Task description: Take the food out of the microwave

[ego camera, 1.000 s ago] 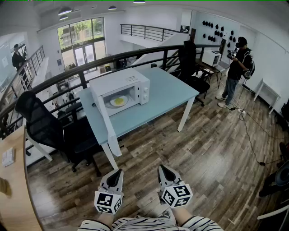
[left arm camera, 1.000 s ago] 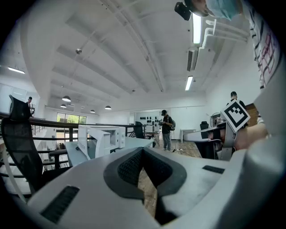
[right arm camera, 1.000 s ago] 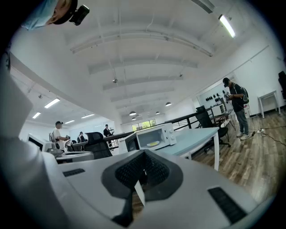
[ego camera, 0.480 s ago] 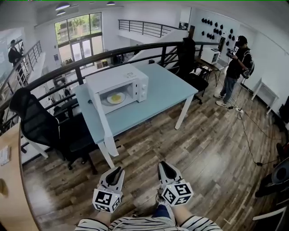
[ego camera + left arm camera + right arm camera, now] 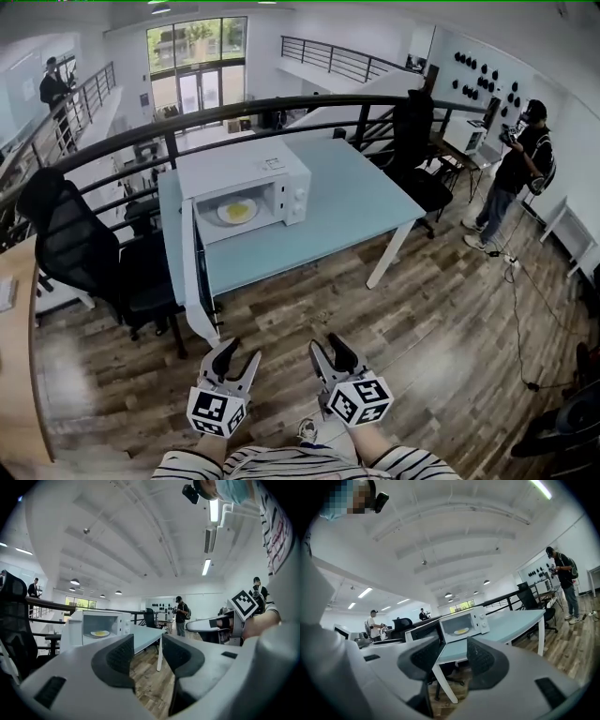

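Both grippers are over the wood floor (image 5: 422, 319), well short of the tabletop (image 5: 347, 202). Left gripper (image 5: 237, 354) and right gripper (image 5: 328, 347): jaws apart and opening, nothing between them.

Microwave (image 5: 246, 192) sits at the tabletop's left end, with its door (image 5: 192, 281) swung wide open along the left edge. The food (image 5: 237, 211) is yellow, on a plate inside the cavity.

- Head view only: the whole tabletop, bare apart from the microwave, and black chairs (image 5: 70, 239) off its left edge.
- Left gripper view (image 5: 147, 656): looks straight into the cavity, food (image 5: 100, 633) visible. It also catches the right gripper (image 5: 206, 625) alongside. The door isn't clear here.
- Right gripper view (image 5: 452, 660): the microwave (image 5: 464, 624) seen over the tabletop's front corner, door edge-on. It shows a person in white (image 5: 372, 623) far left, in neither other view.
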Tool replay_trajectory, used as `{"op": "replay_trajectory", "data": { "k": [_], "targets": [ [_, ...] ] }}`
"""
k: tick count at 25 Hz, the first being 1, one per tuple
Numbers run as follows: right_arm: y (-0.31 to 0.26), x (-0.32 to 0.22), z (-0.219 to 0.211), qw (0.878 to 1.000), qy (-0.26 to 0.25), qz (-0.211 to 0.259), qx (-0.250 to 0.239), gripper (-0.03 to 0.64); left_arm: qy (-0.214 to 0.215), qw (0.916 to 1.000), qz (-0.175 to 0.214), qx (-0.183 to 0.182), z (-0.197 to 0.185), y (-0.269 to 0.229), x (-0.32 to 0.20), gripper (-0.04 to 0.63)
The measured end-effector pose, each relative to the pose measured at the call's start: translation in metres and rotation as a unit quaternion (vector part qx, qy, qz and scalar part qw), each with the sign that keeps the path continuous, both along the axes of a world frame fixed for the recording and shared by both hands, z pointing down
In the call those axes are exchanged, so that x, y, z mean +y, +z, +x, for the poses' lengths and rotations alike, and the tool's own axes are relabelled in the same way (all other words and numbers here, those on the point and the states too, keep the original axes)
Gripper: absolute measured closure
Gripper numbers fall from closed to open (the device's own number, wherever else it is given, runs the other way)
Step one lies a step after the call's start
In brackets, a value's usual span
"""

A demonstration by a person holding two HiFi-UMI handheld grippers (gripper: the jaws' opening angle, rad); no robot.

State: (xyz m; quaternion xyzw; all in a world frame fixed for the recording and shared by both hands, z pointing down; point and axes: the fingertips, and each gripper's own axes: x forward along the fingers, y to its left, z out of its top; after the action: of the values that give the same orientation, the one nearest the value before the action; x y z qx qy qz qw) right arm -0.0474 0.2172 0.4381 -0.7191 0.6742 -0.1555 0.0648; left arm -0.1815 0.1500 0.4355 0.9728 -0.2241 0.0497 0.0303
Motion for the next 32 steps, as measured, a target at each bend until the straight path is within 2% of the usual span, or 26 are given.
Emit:
{"op": "replay_trajectory", "data": {
  "k": [9,20,26,32],
  "targets": [
    [0.000,-0.017,0.068,0.998,-0.067,-0.003,-0.003,0.439,-0.084,0.9964,-0.013,0.006,0.048,0.003,-0.006,0.430],
    [0.011,-0.039,0.115,0.997,-0.069,-0.008,-0.024,0.439,-0.094,0.9951,-0.029,-0.011,0.089,0.016,-0.028,0.430],
    [0.014,-0.074,0.137,0.997,-0.067,-0.012,-0.021,0.439,-0.097,0.9947,-0.035,-0.005,0.110,0.022,-0.071,0.430],
    [0.017,-0.132,0.160,0.997,-0.078,-0.023,-0.007,0.439,-0.103,0.9939,-0.039,0.005,0.132,0.025,-0.126,0.430]
  ]
}}
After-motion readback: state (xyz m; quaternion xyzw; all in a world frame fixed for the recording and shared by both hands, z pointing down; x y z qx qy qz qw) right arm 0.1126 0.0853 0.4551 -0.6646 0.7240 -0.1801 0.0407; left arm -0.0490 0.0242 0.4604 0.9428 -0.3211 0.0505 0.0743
